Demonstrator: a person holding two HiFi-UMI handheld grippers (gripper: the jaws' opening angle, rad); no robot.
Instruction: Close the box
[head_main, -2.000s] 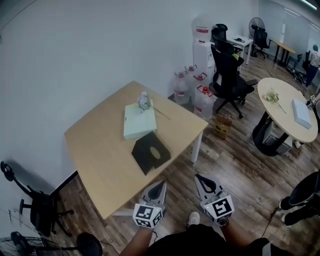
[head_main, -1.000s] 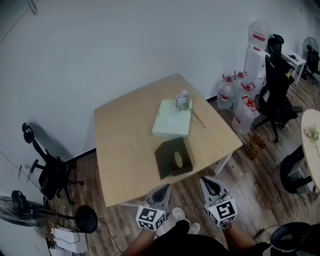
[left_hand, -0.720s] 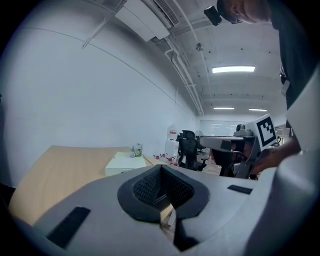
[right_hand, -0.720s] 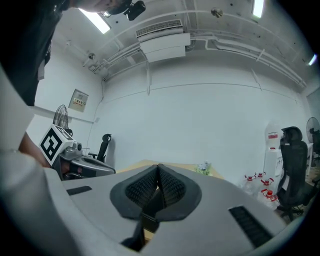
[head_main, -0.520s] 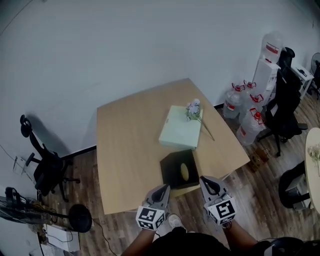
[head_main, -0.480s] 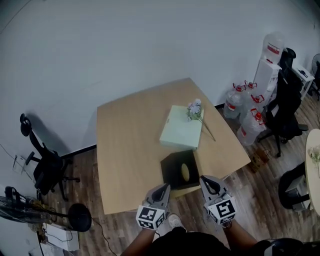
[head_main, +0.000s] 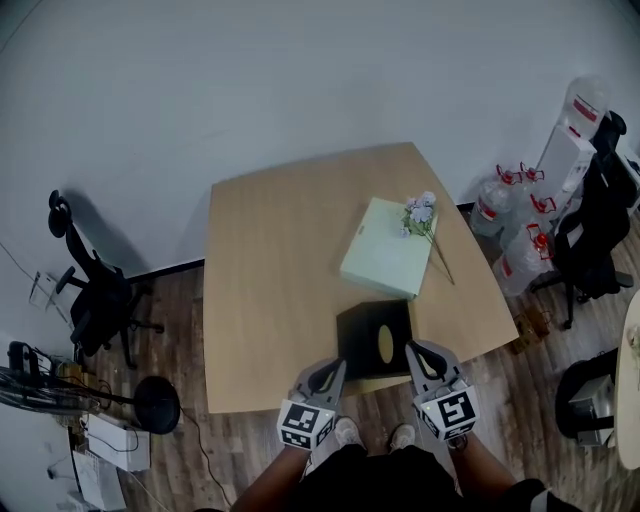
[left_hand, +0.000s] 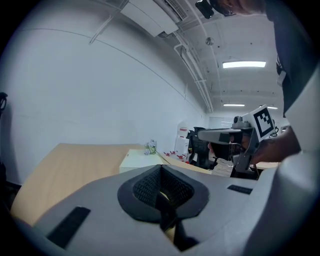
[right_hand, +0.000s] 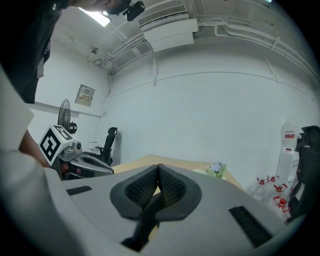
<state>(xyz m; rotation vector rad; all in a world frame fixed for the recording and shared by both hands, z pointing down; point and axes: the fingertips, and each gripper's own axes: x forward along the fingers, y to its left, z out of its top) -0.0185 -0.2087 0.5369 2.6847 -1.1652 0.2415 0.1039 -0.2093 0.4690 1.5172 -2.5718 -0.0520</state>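
Note:
A black open box (head_main: 375, 340) with a yellowish oval inside sits near the front edge of the wooden table (head_main: 270, 270). Behind it lies a flat pale green box (head_main: 388, 260), also in the left gripper view (left_hand: 141, 160), with a small flower sprig (head_main: 420, 212) at its far corner. My left gripper (head_main: 335, 366) is shut and empty just short of the table's front edge, left of the black box. To the right, my right gripper (head_main: 415, 350) is likewise shut and empty at that box's right front corner. Pads meet in both gripper views (left_hand: 161, 172) (right_hand: 158, 172).
A black office chair (head_main: 95, 300) and a fan base (head_main: 155, 405) stand on the wood floor left of the table. Water bottles (head_main: 520, 250), a white dispenser (head_main: 575, 140) and another black chair (head_main: 605, 215) are at the right. A white wall runs behind the table.
Both grippers have come forward to the table's front edge, so the black box now lies just ahead of them. Their jaws stayed shut. Nothing on the table moved.

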